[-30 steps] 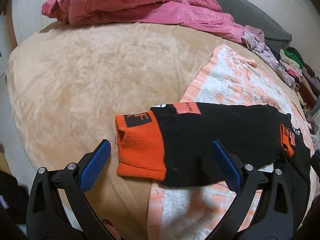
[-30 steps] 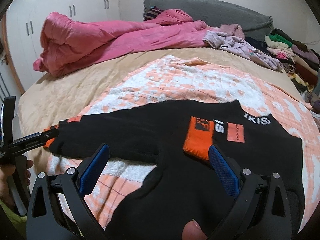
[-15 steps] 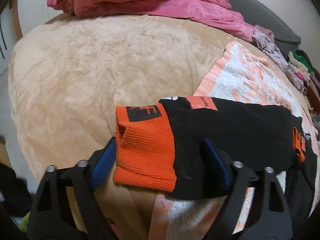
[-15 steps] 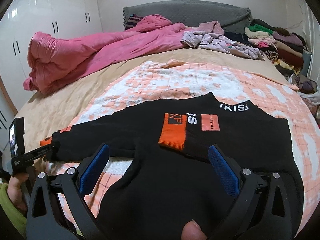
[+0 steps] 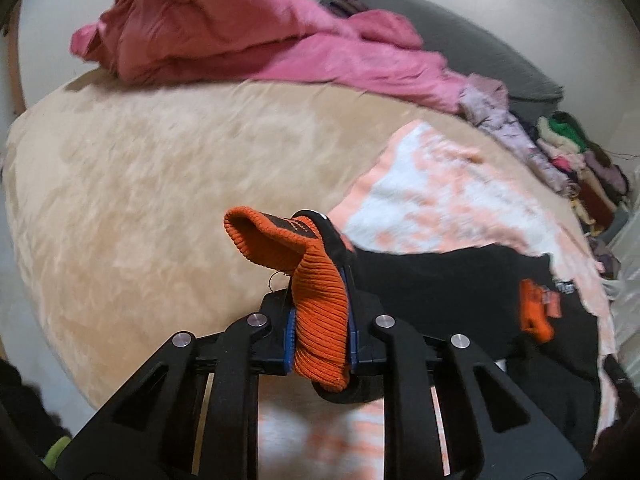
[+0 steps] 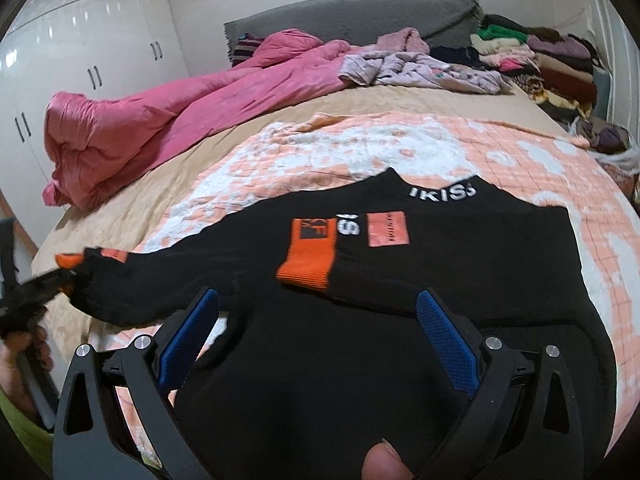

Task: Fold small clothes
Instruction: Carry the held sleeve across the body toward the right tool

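Now the black sweater [image 6: 400,340] lies spread on the peach-and-white blanket [image 6: 400,148], which covers the right side of the bed [image 5: 140,184], its collar toward the headboard [image 6: 360,16] and its hem toward the foot edge. One sleeve is folded across the chest, its orange cuff [image 6: 308,256] resting just below the collar lettering. The other sleeve [image 6: 160,276] stretches out sideways toward the bed's left edge, long axis running across the bed, and passes off the blanket's edge onto the beige cover.

That sleeve's orange cuff [image 5: 316,300] is clamped in the left gripper [image 5: 320,332]: its jaws have just been closing and now stand narrow, blue pads pressed on the ribbed knit from both sides. The cuff's end stands up bunched above the fingers, lifted clear of the beige cover, while the black sleeve trails back down to the garment.

Over the sweater's lower body hangs the right gripper [image 6: 320,344], its jaws spread wide, nothing between them; whether the fingers touch the fabric below cannot be told. A pink duvet [image 6: 168,120] lies heaped toward the bed's far left corner, and folded clothes [image 6: 532,56] are stacked at the far right corner.
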